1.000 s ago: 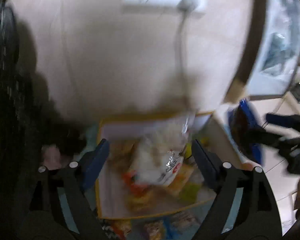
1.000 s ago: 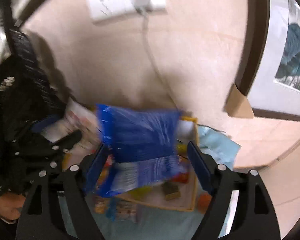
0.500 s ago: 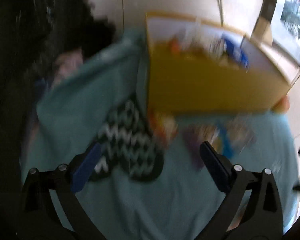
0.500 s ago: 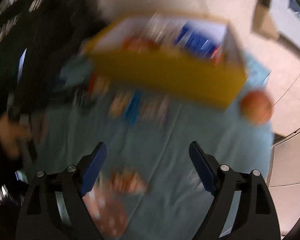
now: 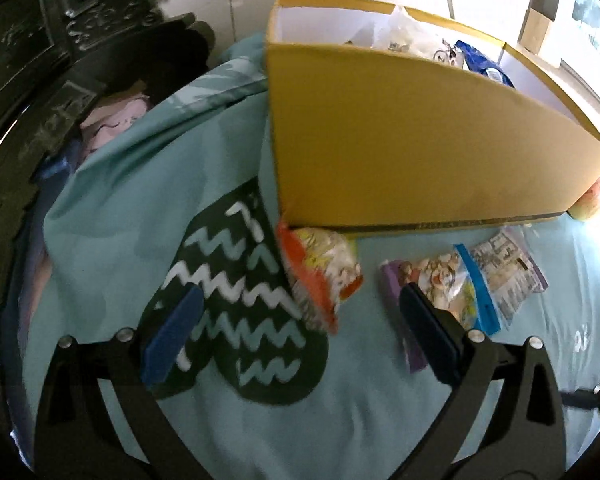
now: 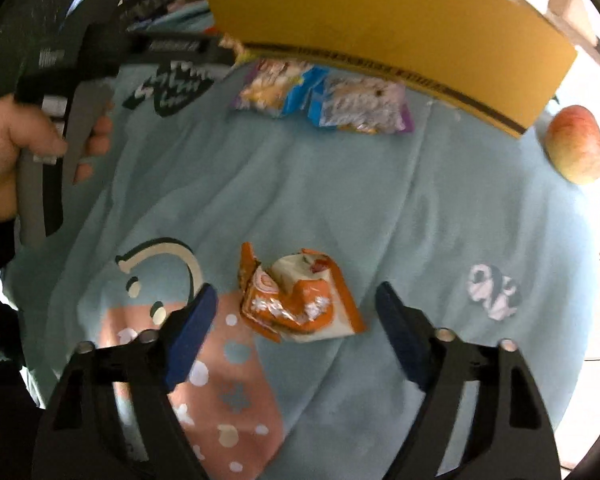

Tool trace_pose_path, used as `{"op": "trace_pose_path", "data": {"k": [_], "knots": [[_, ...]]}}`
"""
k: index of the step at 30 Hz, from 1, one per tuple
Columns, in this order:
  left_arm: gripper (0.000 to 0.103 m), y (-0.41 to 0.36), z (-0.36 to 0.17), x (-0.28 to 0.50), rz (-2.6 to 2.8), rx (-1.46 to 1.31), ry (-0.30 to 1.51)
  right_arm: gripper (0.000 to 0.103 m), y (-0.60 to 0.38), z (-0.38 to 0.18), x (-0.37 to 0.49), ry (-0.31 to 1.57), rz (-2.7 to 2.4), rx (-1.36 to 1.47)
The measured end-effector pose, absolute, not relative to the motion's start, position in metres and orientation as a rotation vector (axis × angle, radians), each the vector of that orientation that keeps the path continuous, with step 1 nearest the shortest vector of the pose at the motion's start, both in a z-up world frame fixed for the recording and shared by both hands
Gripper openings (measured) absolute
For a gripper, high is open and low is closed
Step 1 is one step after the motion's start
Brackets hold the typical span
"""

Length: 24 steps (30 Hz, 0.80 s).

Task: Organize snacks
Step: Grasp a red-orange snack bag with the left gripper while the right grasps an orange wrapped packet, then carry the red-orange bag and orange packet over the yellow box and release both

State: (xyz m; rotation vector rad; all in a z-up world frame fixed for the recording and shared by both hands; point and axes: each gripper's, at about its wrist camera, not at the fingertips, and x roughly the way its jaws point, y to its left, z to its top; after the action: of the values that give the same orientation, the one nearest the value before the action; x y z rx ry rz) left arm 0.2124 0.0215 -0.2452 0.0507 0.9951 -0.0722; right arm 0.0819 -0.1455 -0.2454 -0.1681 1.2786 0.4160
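Observation:
A yellow box [image 5: 420,140] stands on a teal cloth and holds several snack bags, one white and one blue [image 5: 478,58]. In the left wrist view my left gripper [image 5: 300,332] is open and empty above the cloth; an orange snack packet [image 5: 320,276] lies just ahead of it by the box's near corner. A purple and blue packet pair [image 5: 472,284] lies by its right finger. In the right wrist view my right gripper [image 6: 296,336] is open and empty, with an orange and white packet [image 6: 300,300] lying on the cloth between its fingers.
An apple [image 6: 576,144] lies on the cloth at the box's right end. The yellow box [image 6: 380,28] fills the top of the right wrist view, with the packet pair [image 6: 324,100] in front. The left hand and its gripper handle [image 6: 60,120] are at left. Dark furniture [image 5: 40,60] stands at left.
Both grippers have dropped from above the box down to the cloth in front of it. The white bag and the blue bag they held a second ago now lie in the box.

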Motion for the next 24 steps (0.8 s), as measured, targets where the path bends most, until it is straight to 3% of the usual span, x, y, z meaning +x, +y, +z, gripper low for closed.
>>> {"op": "trace_pose_path", "data": {"k": [4,6,7,9,13,24], "knots": [[0.1,0.015,-0.251,0.223,-0.067,0.066,0.984,0.076,-0.141,-0.249,0.081,1.255,0.415,-0.205],[0.097,0.014,-0.248,0.223,-0.068,0.069,0.957,0.067,-0.141,-0.248,0.079,1.236,0.405,-0.235],[0.075,0.015,-0.244,0.221,-0.082,0.064,0.93,0.057,-0.142,-0.247,0.077,1.229,0.406,-0.251],[0.038,0.013,-0.245,0.221,-0.137,0.062,0.948,0.048,-0.146,-0.245,0.077,1.238,0.434,-0.226],[0.033,0.008,-0.242,0.205,-0.191,0.071,0.946,0.046,-0.155,-0.24,0.074,1.258,0.436,-0.177],[0.033,0.02,-0.207,0.155,-0.192,-0.042,0.869,0.046,-0.194,-0.197,0.056,1.197,0.412,-0.014]]}}
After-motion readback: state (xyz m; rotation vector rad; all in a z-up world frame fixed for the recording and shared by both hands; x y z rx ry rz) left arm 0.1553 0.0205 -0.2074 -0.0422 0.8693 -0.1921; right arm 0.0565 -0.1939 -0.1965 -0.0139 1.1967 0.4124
